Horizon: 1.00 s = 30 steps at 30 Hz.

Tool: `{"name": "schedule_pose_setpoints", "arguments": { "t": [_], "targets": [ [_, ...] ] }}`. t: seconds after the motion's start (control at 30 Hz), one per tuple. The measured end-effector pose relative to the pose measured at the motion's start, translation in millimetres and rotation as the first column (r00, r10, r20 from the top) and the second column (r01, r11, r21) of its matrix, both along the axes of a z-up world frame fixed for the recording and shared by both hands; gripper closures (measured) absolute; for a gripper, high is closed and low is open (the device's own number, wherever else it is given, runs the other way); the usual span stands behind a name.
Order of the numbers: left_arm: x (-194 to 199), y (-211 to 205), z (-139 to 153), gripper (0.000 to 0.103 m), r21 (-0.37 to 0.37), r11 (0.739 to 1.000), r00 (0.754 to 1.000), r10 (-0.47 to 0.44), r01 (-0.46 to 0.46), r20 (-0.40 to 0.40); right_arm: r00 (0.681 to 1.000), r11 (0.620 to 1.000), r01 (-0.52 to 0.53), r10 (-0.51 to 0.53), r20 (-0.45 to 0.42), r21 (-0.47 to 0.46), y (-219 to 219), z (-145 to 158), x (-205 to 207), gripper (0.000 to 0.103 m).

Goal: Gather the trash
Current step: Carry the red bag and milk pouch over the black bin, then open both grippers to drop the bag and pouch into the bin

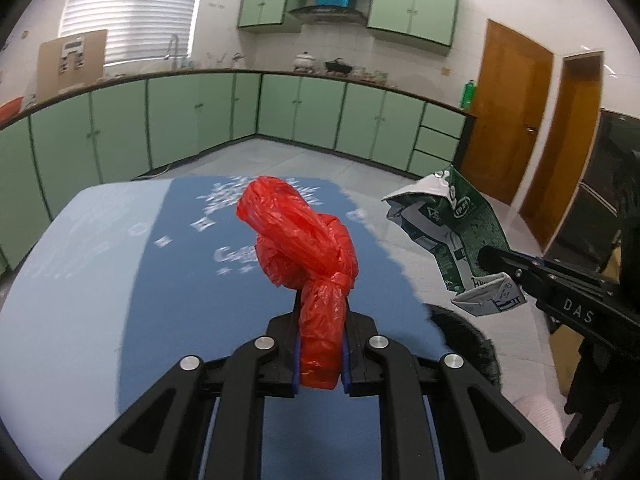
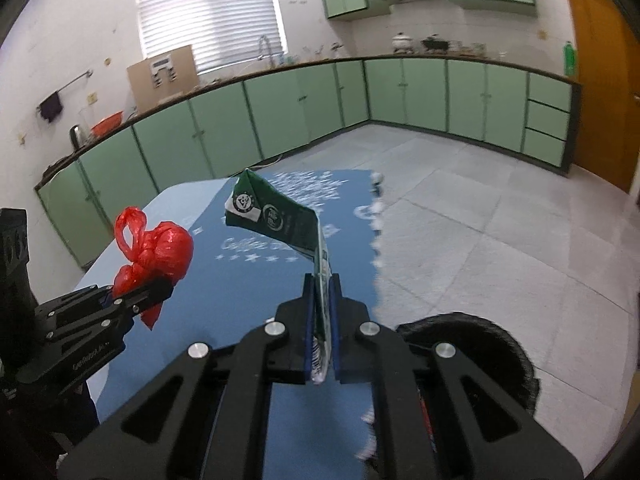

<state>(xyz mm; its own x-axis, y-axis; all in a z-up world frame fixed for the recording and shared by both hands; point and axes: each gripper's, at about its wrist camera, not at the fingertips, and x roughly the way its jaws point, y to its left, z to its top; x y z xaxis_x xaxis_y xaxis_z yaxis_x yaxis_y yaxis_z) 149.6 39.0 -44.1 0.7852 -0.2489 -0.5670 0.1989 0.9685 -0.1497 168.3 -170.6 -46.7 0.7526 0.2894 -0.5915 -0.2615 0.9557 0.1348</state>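
A: What sits between the jaws of the left gripper [image 1: 320,344]?

B: The tail of a knotted red bag [image 1: 304,236]. The jaws are clamped on that tail, blue pads pressing it from both sides, and the knot and a puffed loop stand up just past the fingertips. The bag is lifted off the tabletop [image 1: 80,264].

A: And the right gripper [image 2: 321,328]?

B: Its jaws are nearly together, pinching the lower edge of a flattened green carton [image 2: 280,220]. The edge runs upright between the pads; the rest of the carton folds up and away to the left, past the tips, and hangs in the air above the blue cloth [image 2: 248,280].

A: Do the two views agree?

B: Yes. From the left wrist, the right gripper [image 1: 486,258] comes in from the right edge with the crumpled carton [image 1: 456,236] at its tip, out beyond the cloth's edge, over the floor [image 1: 312,160]. From the right wrist, the left gripper [image 2: 160,286] reaches in at lower left with the bag [image 2: 160,248] bunched at its tip.

A: How far apart are bag and carton?

B: Near each other, not touching.

A: Anything below?

B: A dark, round bin [image 2: 480,344] just off the tabletop's right edge, below the right gripper. Green cabinets [image 2: 280,112] line the far walls.
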Motion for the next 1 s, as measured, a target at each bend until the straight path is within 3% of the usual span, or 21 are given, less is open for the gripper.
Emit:
{"name": "schedule_pose_setpoints", "arguments": {
  "t": [0.23, 0.53, 1.0],
  "targets": [
    [3, -62, 7, 0.089, -0.014, 0.993, 0.993, -0.114, 0.115, 0.021, 0.991, 0.991, 0.133, -0.133, 0.006, -0.016, -71, 1, -22, 0.097],
    [11, -135, -5, 0.089, -0.026, 0.968, 0.968, -0.250, 0.249, -0.003, 0.962, 0.963, 0.269, -0.270, -0.038, -0.031, -148, -28, -30, 0.096],
    [38, -211, -29, 0.087, 0.006, 0.951, 0.951, -0.309, 0.309, -0.012, 0.940, 0.945, 0.325, -0.326, -0.100, -0.027, -188, -67, -6, 0.093]
  ]
}}
